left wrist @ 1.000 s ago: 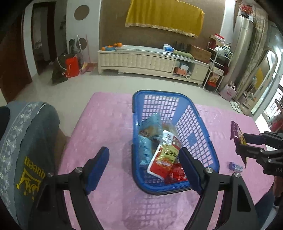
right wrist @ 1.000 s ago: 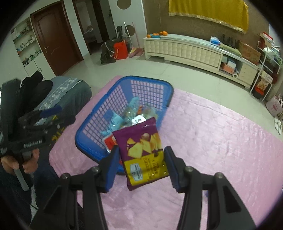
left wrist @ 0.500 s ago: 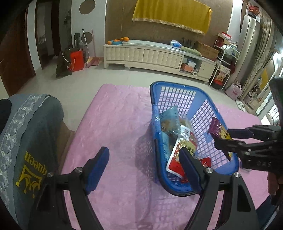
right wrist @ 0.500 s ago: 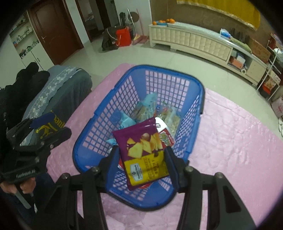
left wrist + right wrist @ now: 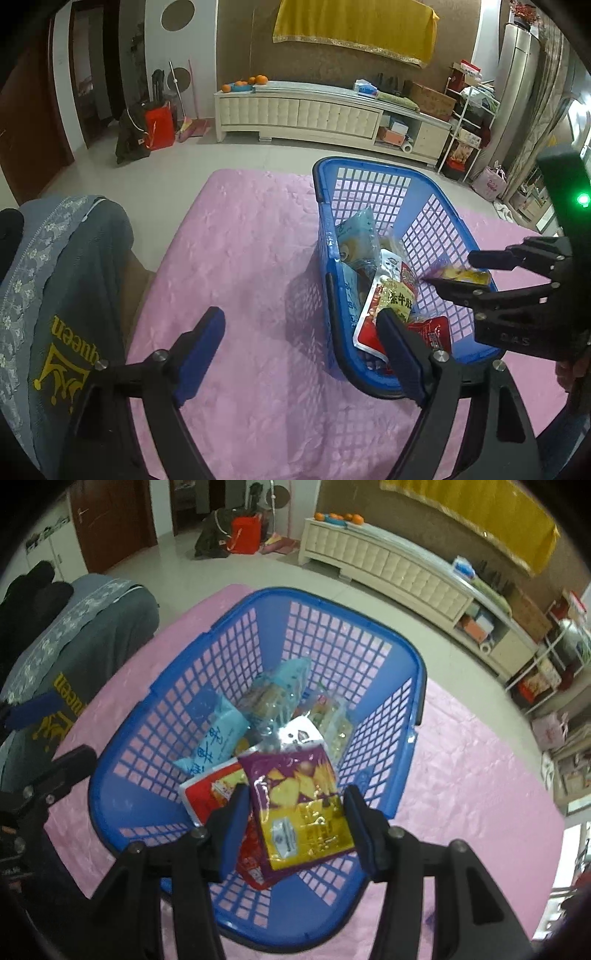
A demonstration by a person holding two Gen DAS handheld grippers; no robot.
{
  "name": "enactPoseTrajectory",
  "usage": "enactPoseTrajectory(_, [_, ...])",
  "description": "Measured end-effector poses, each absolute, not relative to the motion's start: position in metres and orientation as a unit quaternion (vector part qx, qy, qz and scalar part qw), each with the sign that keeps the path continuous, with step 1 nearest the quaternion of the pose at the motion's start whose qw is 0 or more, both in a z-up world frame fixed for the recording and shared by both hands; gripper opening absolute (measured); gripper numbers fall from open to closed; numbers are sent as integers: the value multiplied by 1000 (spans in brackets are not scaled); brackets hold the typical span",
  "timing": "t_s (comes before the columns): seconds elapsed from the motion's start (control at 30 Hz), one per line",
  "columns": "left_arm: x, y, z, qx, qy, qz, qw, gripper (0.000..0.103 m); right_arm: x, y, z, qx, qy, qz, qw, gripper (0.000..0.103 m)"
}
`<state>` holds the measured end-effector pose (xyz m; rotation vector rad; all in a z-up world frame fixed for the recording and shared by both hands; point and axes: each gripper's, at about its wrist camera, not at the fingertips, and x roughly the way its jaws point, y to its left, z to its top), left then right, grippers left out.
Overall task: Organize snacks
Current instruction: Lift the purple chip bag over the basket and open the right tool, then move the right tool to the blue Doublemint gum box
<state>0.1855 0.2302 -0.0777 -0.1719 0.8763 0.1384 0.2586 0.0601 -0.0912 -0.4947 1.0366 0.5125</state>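
Note:
A blue plastic basket (image 5: 369, 173) (image 5: 155, 812) stands on the pink tablecloth and holds several snack packets, among them pale blue ones (image 5: 218, 744) and a red-and-white one (image 5: 388, 306). My right gripper (image 5: 295, 821) is over the basket, its jaws on either side of a purple-and-yellow chip bag (image 5: 299, 801); whether they still pinch the bag I cannot tell. It also shows in the left wrist view (image 5: 454, 273). My left gripper (image 5: 299, 350) is open and empty, at the basket's near left corner.
The pink tablecloth (image 5: 240, 258) covers the table. A grey-draped chair (image 5: 62, 280) stands at the left edge. A white low cabinet (image 5: 314, 110) lines the far wall across open floor.
My right gripper carried the chip bag from beside the basket to over its middle and lower. The left gripper shifted left, so the basket now sits to its right.

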Motion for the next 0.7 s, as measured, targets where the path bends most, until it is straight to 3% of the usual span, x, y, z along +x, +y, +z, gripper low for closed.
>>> enactPoseTrajectory(0.07, [181, 230, -77, -87, 423, 68, 899, 82, 251, 59, -87, -241, 481, 246, 806, 81])
enactPoseTrajectory(0.1, [178, 229, -76, -92, 422, 67, 899, 82, 244, 56, -82, -245, 475, 251, 807, 83])
enactPoseTrajectory(0.5, [160, 191, -58, -75, 409, 52, 908, 95, 210, 17, -48, -271, 432, 263, 819, 83])
enactPoseTrajectory(0.57, [158, 181, -58, -74, 412, 50, 907, 103, 209, -1, -44, -260, 433, 259, 823, 83])
enactPoseTrajectory(0.7, [154, 160, -61, -82, 413, 43, 906, 103, 206, -37, -44, -247, 438, 248, 828, 84])
